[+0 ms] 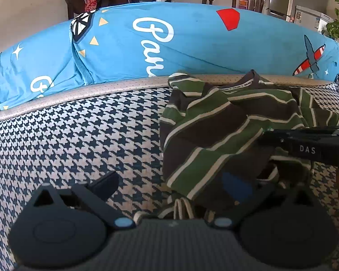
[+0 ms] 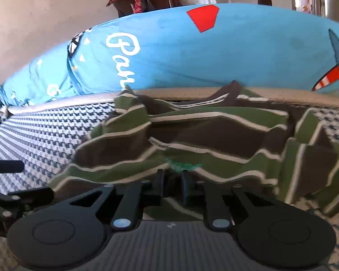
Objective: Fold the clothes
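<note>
The striped shirt (image 2: 214,135) is lying crumpled on the houndstooth cushion (image 1: 79,135), its collar toward the blue cover (image 1: 192,45) behind. The right gripper (image 2: 173,178) is pinching a fold of the shirt's near edge, jaws almost together. The left gripper (image 1: 169,187), at the shirt's left edge, is holding its jaws spread; one finger (image 1: 106,184) is resting over bare cushion.

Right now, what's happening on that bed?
A person with a handheld gripper in each hand is folding a green and brown striped shirt, which lies crumpled on the houndstooth cover in front of a blue printed duvet. The right gripper is pinched shut on a fold of the shirt near its lower edge. The left gripper stands open at the shirt's left edge, one finger over bare cover, gripping nothing yet.
</note>
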`<state>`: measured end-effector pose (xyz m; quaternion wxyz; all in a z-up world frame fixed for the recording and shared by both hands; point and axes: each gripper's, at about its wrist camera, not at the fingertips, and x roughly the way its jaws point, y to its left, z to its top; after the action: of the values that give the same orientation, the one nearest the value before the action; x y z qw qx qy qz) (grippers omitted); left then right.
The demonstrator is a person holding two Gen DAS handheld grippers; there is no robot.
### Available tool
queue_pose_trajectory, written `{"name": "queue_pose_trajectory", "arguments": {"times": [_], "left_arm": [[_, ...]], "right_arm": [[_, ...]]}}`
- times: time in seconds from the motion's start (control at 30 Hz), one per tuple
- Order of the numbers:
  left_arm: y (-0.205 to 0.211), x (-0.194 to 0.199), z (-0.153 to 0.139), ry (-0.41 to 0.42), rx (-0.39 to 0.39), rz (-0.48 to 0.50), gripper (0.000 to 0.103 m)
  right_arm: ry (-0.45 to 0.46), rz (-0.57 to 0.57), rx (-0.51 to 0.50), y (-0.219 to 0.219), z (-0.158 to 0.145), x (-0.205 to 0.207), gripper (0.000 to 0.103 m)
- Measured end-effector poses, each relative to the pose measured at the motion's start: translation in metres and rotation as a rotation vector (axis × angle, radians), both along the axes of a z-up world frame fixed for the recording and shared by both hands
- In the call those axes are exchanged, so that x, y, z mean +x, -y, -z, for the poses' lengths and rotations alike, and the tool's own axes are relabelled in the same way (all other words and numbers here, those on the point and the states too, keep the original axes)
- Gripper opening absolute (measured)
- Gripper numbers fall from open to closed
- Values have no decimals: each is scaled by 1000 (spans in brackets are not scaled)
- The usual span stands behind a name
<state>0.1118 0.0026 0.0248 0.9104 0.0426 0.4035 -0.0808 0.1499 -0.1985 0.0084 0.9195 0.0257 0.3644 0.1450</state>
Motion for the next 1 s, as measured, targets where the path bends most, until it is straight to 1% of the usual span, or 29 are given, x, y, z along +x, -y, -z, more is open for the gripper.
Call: {"name": "queue_pose_trajectory", "arguments": {"times": [0.1,0.2,0.27,0.3,0.33,0.4,0.5,0.6,0.63,0.67,0.7,0.73,0.83,0.93,1.0], "left_arm": [[4,-1,-1,2,0,12,103],[7,-2,-1,5,3,26,103],[10,-3,0,6,7,35,103],[11,-3,0,5,10,38,103],[12,-3,1,4,12,40,103],[14,-4,2,4,19,46,103],[17,-4,3,0,26,52,103],[19,-4,4,-3,27,60,103],[20,-4,4,-2,28,64,103],[22,-4,4,1,29,67,103],[23,-5,4,5,30,71,103],[24,-5,4,9,31,75,103],[28,-6,1,27,25,85,103],[33,-7,-2,50,20,93,103],[38,-6,-3,56,20,101,103]], "right_arm": [[-14,-14,26,2,0,0,13],[-31,-30,57,3,0,1,13],[-27,-50,74,2,0,1,13],[-22,-53,73,2,1,2,17],[-20,-55,72,1,2,2,25],[-17,-49,71,1,5,4,37],[-5,-38,87,2,11,8,40],[12,-56,84,-1,11,10,40],[14,-66,81,-2,11,10,40],[16,-76,78,-3,10,10,35],[14,-87,81,-4,10,10,20],[8,-95,86,-4,9,10,13],[5,-97,109,-2,3,10,10],[-5,-84,208,8,-8,12,10],[9,-81,260,14,-17,11,9]]}}
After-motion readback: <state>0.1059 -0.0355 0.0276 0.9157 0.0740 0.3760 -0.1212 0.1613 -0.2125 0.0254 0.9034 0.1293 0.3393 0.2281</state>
